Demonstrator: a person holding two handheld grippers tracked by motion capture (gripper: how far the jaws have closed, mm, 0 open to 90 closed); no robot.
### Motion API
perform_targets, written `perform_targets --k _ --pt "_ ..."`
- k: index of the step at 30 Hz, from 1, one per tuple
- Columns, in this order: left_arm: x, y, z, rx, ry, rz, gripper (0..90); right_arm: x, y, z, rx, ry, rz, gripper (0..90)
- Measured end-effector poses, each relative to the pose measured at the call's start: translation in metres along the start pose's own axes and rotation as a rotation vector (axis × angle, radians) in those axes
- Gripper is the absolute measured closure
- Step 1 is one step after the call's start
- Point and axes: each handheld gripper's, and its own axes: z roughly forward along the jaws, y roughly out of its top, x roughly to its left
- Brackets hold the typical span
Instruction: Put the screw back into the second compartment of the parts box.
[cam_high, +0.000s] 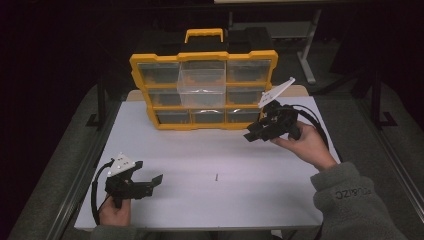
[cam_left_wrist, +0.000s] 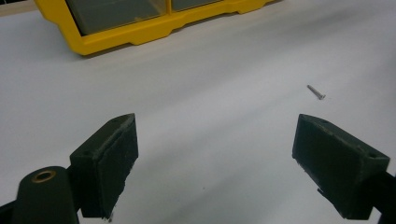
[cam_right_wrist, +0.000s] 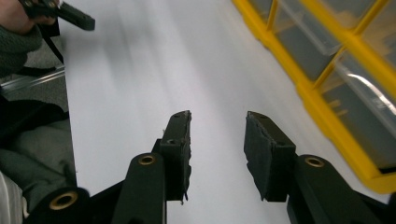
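Hand-held gripper, left (cam_high: 150, 184): matte black jaws with flat, rough-edged pads, spread wide and empty above the smooth white bench (cam_high: 200, 150). A small, slender metal screw (cam_high: 216, 177) lies flat on the bench just beyond it, also visible between the jaws in the left gripper view (cam_left_wrist: 316, 92). Right hand-held gripper (cam_high: 255, 134): jaws parted, nothing between them, near the yellow plastic organizer (cam_high: 202, 56) with clear rectangular drawers standing upright.
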Motion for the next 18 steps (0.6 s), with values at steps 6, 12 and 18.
perform_targets --k 6,12,18 --pt "0.000 0.001 -0.001 0.004 -0.001 0.003 13.9 0.002 -0.008 0.031 0.022 0.019 -0.025 58.0" --pt "0.001 0.000 0.000 -0.005 -0.001 -0.002 13.9 0.005 -0.013 0.063 0.057 0.053 -0.019 58.4" --pt "0.001 0.000 -0.001 -0.002 -0.002 -0.003 13.8 0.010 -0.022 0.094 0.090 0.107 -0.017 60.6"
